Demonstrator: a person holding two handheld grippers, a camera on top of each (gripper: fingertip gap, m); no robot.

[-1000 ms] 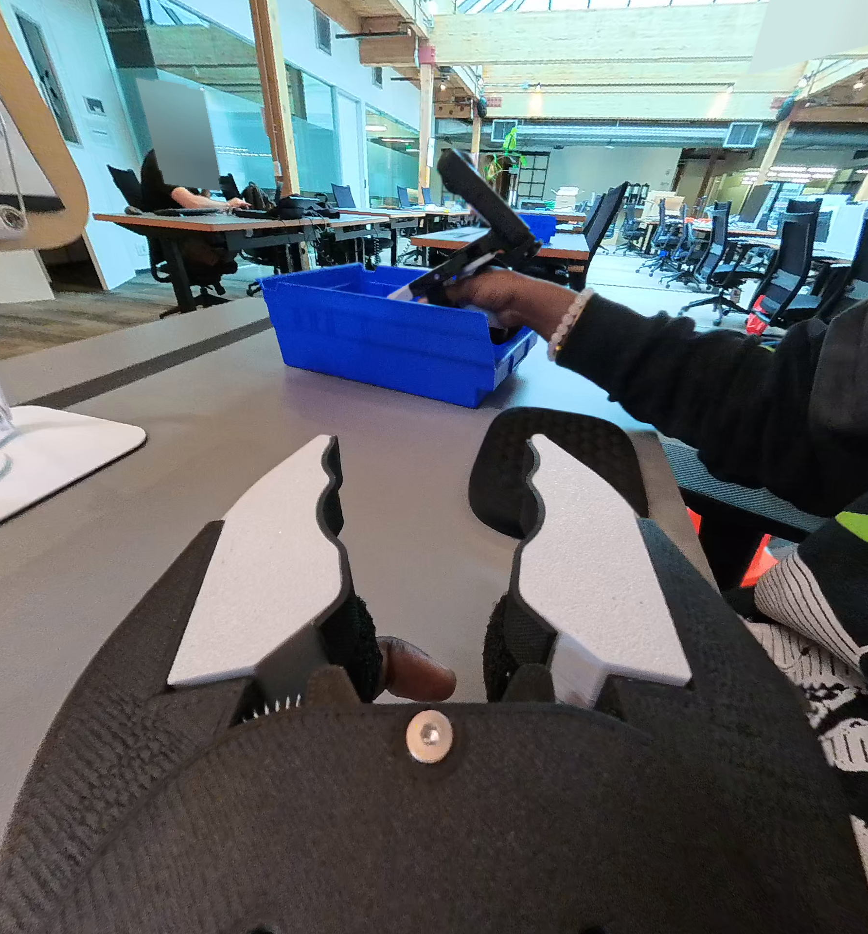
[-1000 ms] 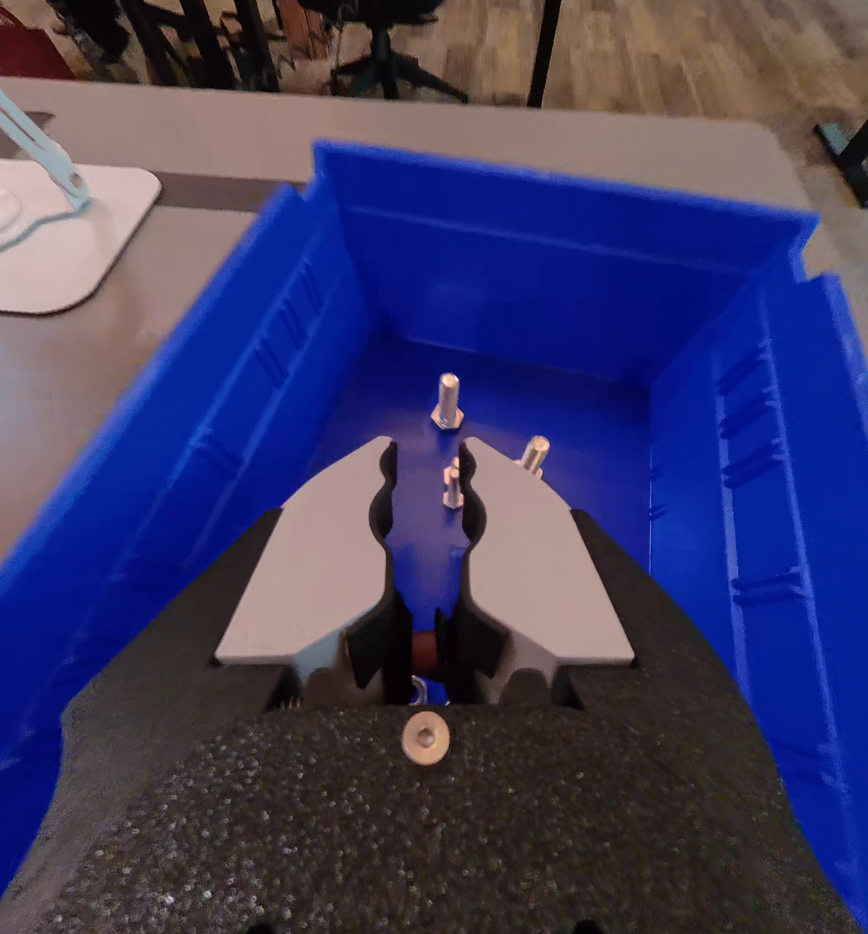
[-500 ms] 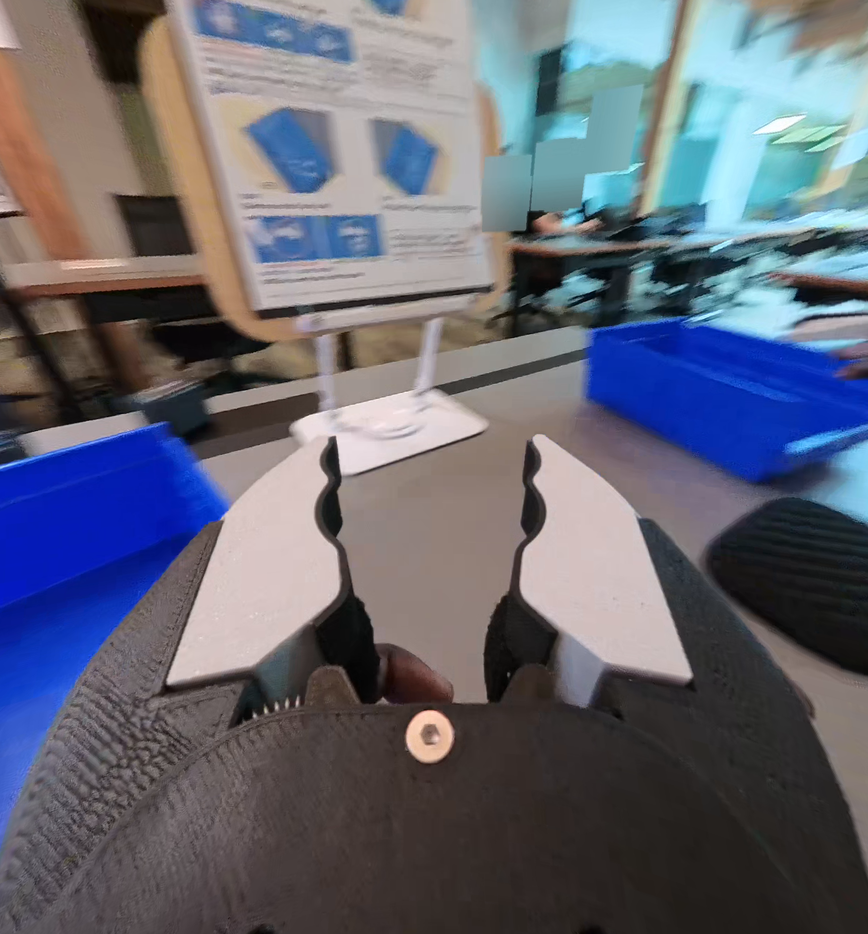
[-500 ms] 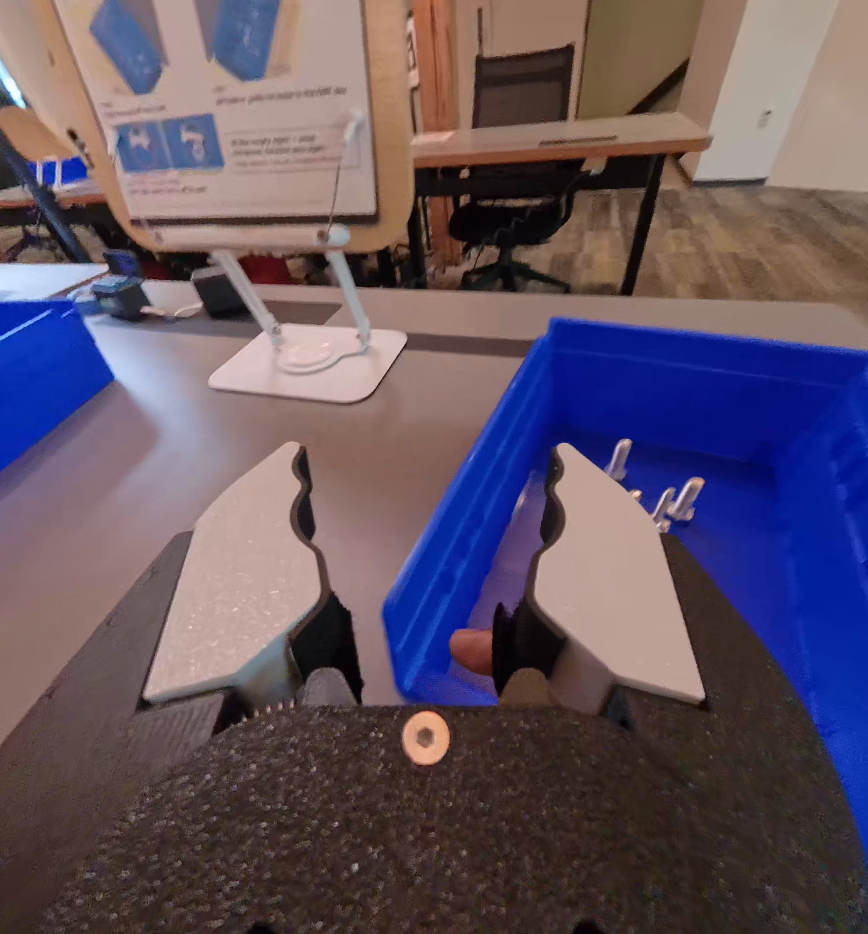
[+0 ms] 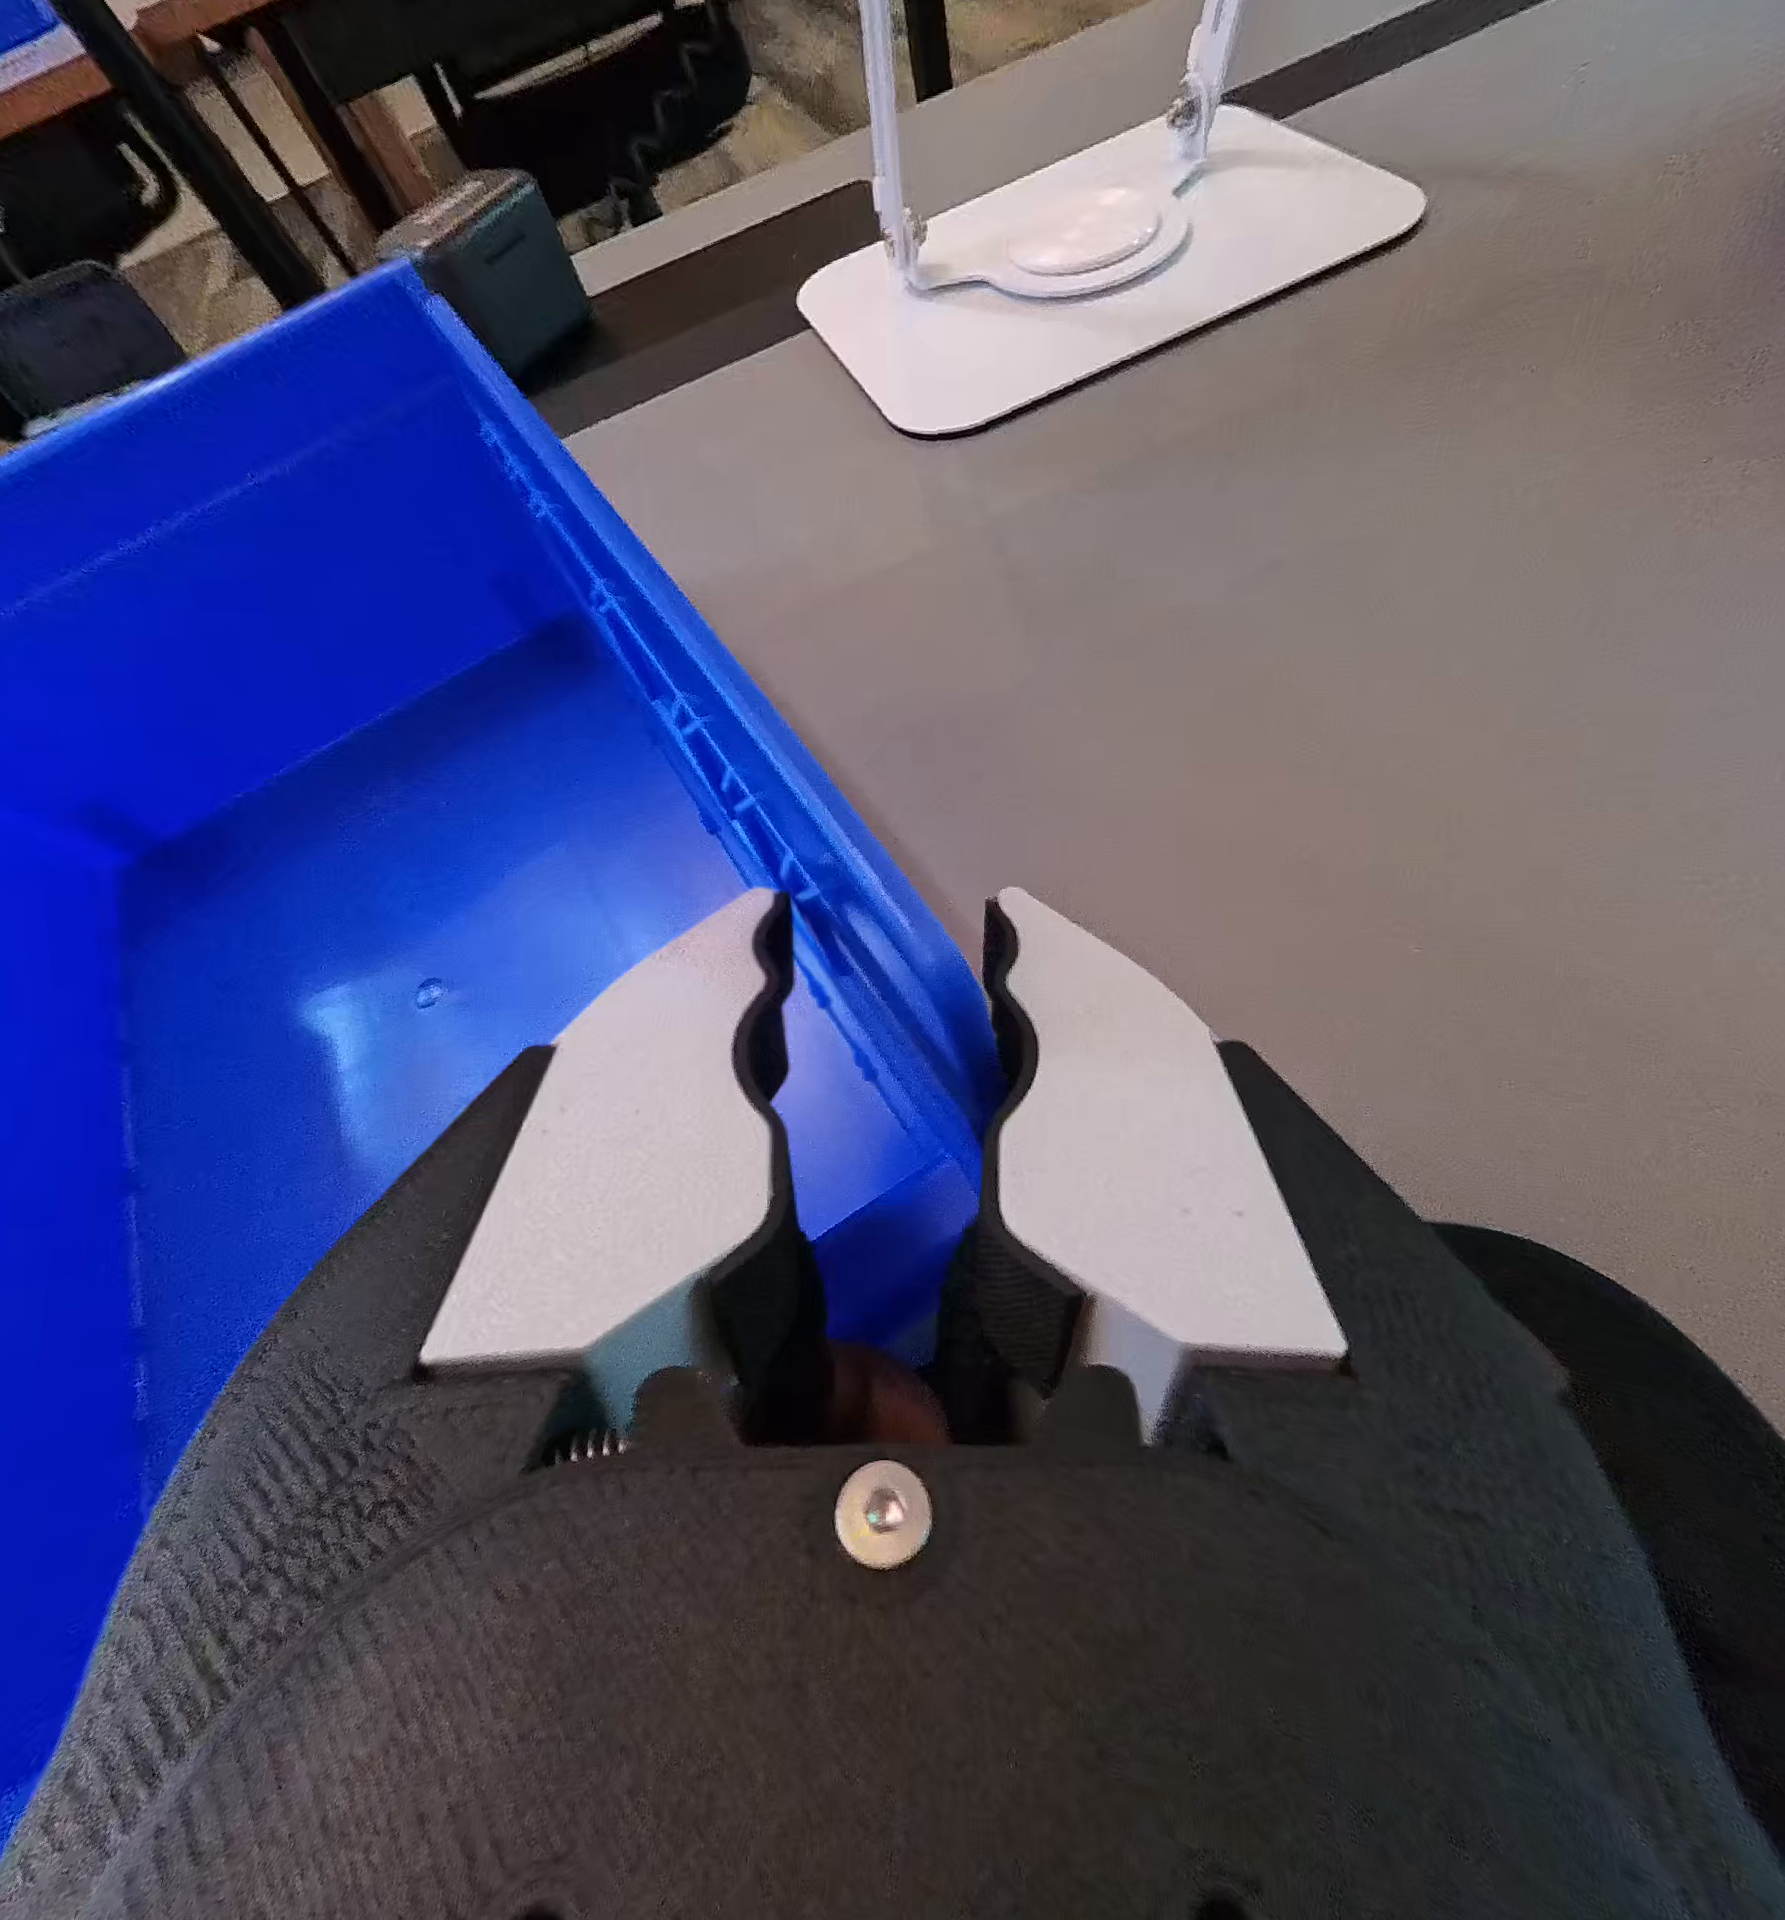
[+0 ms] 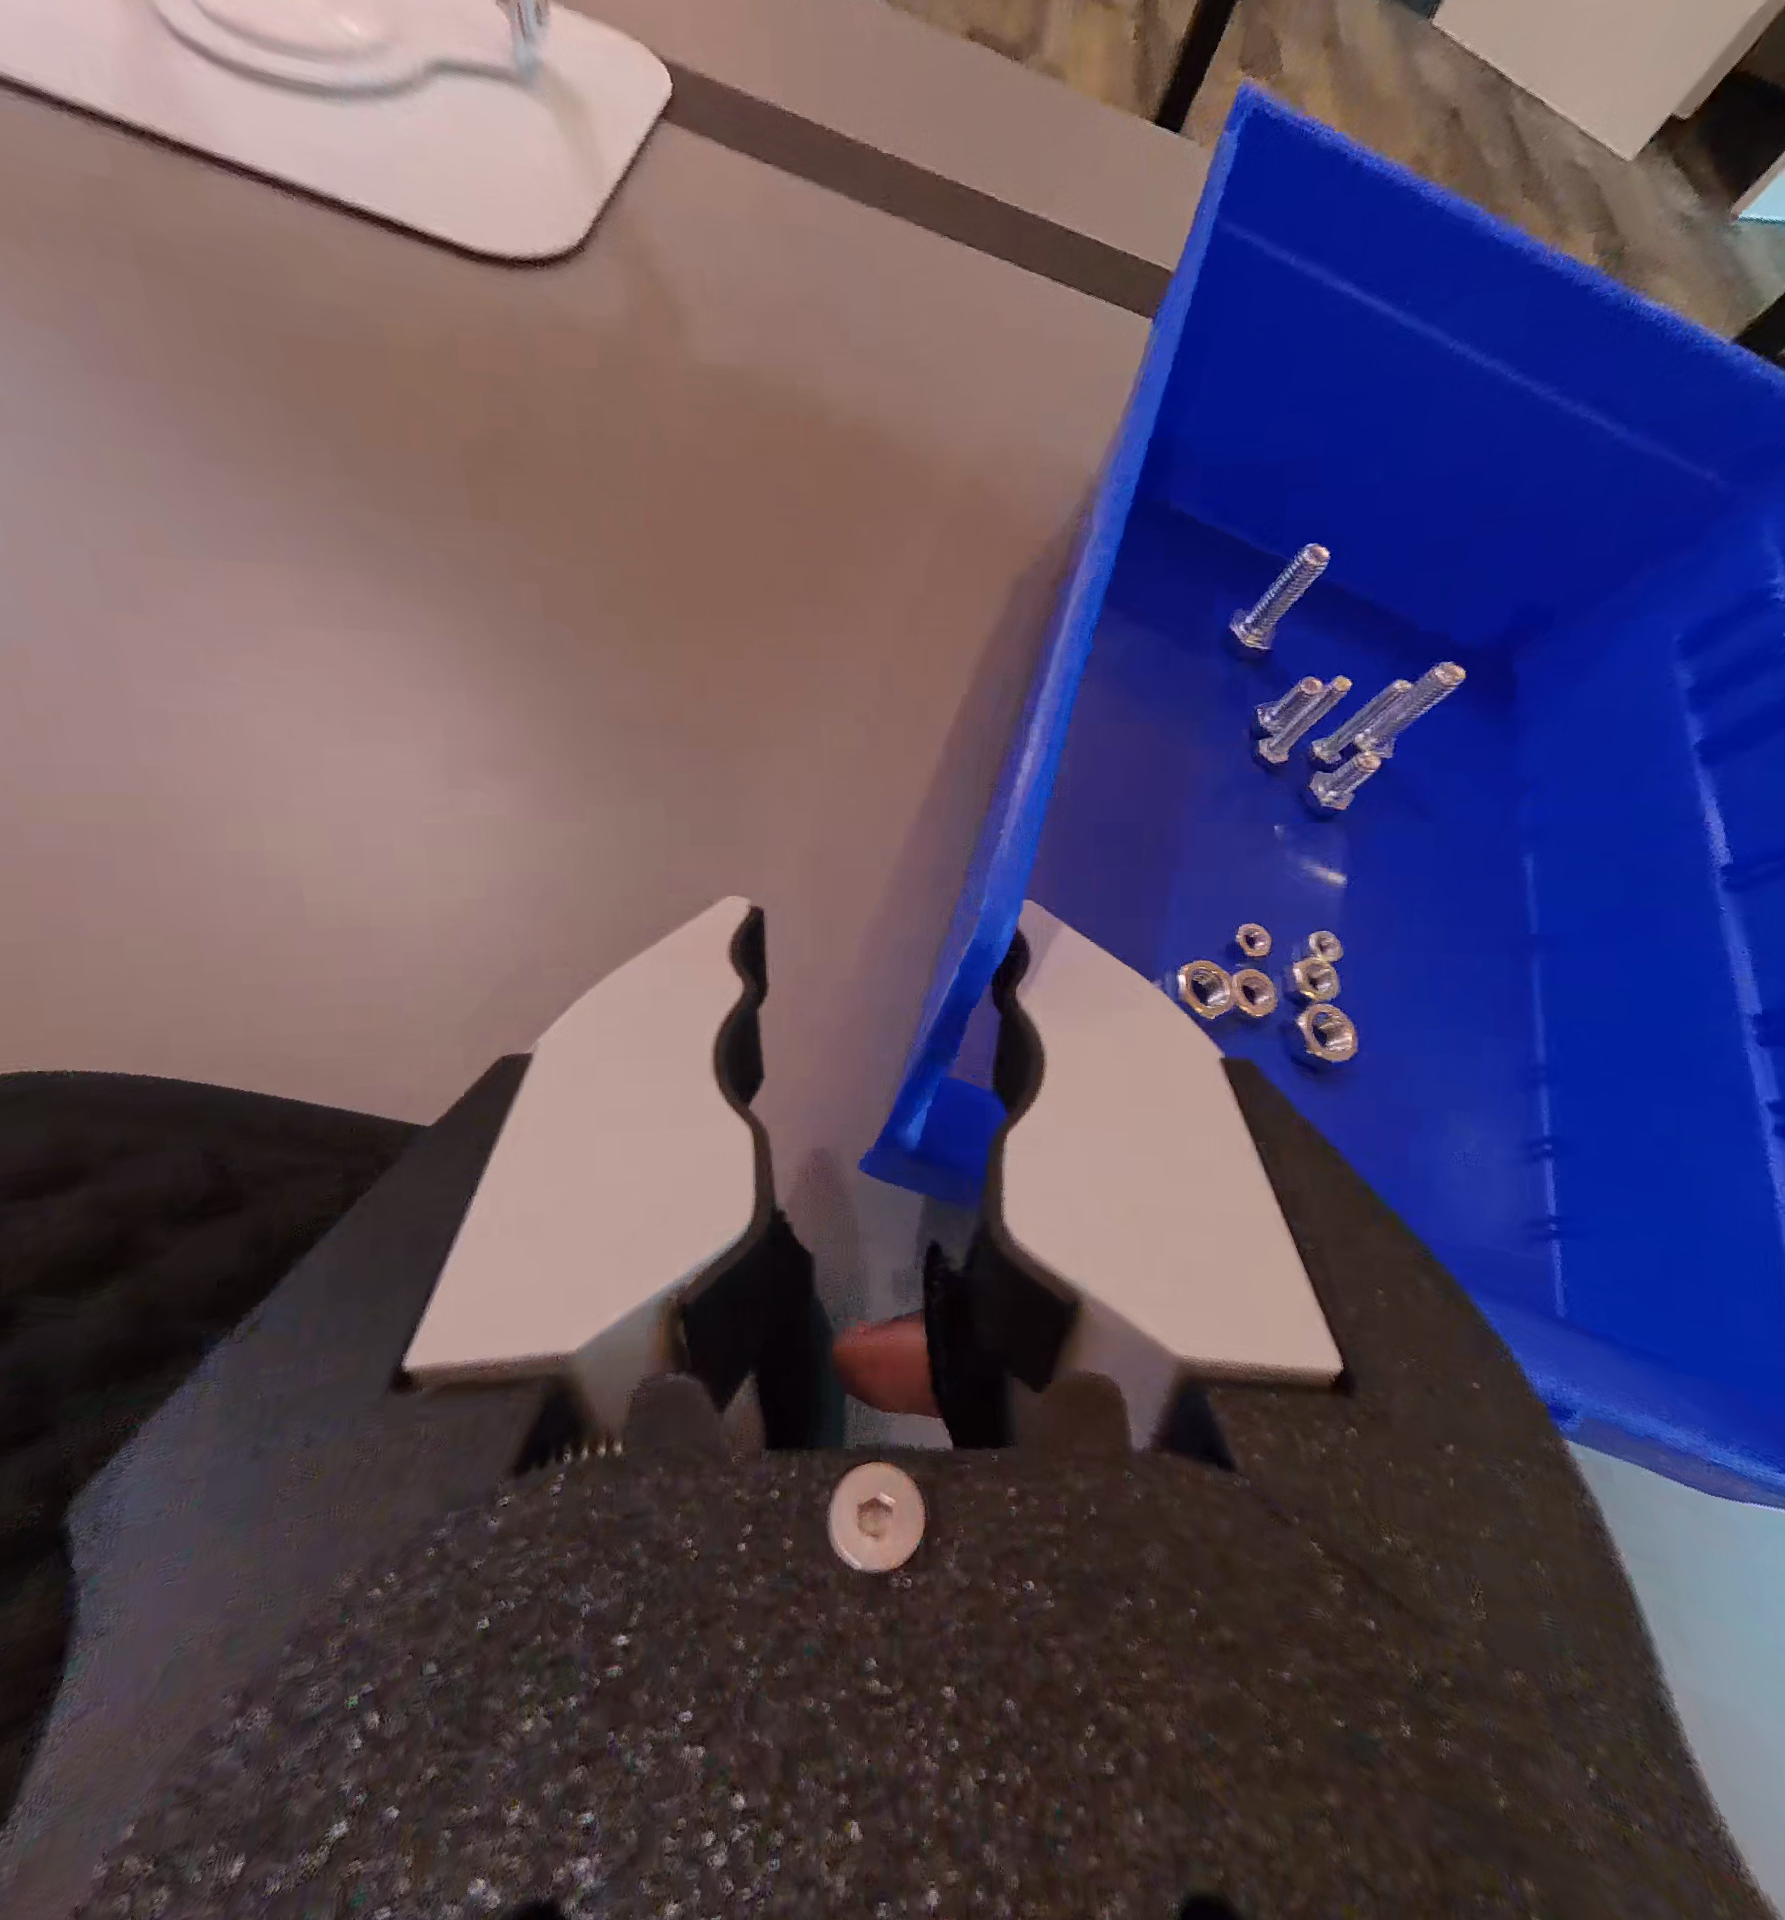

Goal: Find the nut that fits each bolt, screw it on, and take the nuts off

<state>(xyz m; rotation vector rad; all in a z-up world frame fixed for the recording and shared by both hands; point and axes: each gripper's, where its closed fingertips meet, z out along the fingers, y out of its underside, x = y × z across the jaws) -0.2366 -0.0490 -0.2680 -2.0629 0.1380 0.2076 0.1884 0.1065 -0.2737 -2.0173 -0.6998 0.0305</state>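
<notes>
Fingers (image 6: pixel 1116 1091) beside blue bin (image 6: pixel 1646 1195): six bolts (image 6: pixel 1350 691), six nuts (image 6: pixel 1272 992).

the right gripper (image 6: pixel 883 925) hangs with its grey fingers parted, straddling the near corner of a blue plastic bin (image 6: pixel 1096 644). inside the bin, ahead and right of the claw, lie silver hex nuts (image 6: pixel 1267 992); farther off, silver steel bolts (image 6: pixel 1345 707). a white stand base (image 6: pixel 514 156) sits far ahead-left on the grey table (image 6: pixel 400 571).

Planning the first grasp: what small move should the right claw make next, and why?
Probably shift the right claw rightward over the blue bin's wall toward the bolts: it is open and straddles that wall, while bolts and nuts lie apart inside.
</notes>
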